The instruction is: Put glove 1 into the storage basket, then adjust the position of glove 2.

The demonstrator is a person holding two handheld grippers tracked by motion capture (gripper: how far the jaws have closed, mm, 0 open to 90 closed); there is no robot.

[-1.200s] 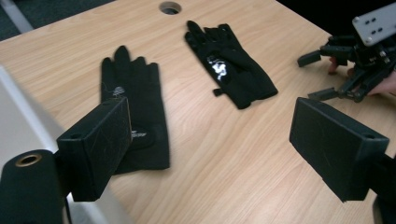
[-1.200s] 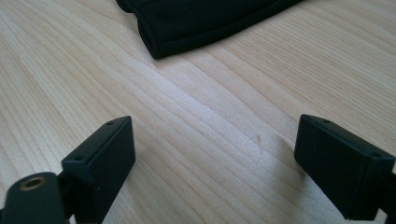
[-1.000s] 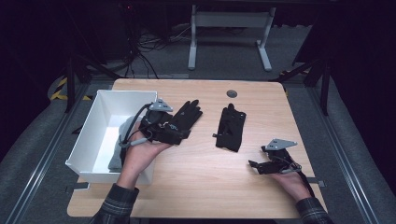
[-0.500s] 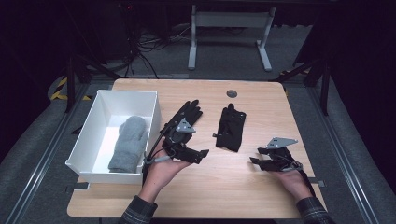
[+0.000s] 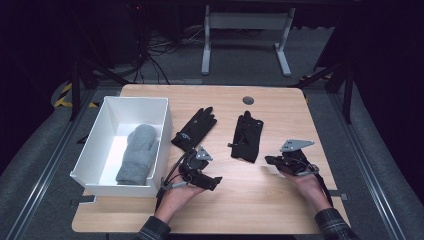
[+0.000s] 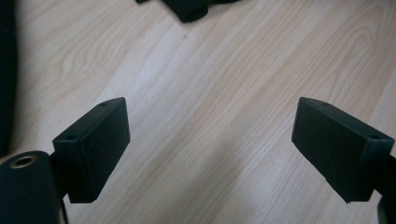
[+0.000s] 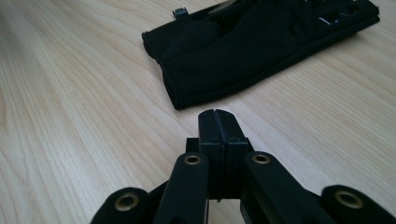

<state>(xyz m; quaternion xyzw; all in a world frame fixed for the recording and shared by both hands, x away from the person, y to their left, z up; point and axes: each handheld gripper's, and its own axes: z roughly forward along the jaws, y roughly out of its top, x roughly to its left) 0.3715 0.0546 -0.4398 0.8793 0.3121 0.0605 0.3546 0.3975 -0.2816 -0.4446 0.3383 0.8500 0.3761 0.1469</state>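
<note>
Sorting gloves into the white bin [image 5: 95,145], by the look of it. A grey mitten [image 5: 137,152] is already inside. Two black gloves are on the tabletop [image 5: 260,200]: left glove [image 5: 195,129] just beside the bin's right wall, right glove [image 5: 247,136] near the middle.

Left claw [image 5: 204,181]: jaws spread wide, nothing between them, low over bare wood just in front of the left glove's cuff.

Right claw [image 7: 218,122]: jaws have just been closing and are now pressed together, empty. Its tip sits near the right glove's [image 7: 261,46] cuff edge, not touching.

Handling, my read:
- Gloves are light, soft fabric and will flop and drape when lifted.
- They lie flat, so a jaw has to slide under an edge or bunch the cloth.
- The cuff looks like the best grab: doubled hem, thicker, nearest the claws.
- Avoid fingertips; the rest would dangle and snag the bin rim.
- There's a small clip at the right glove's cuff; steer clear of it.
</note>
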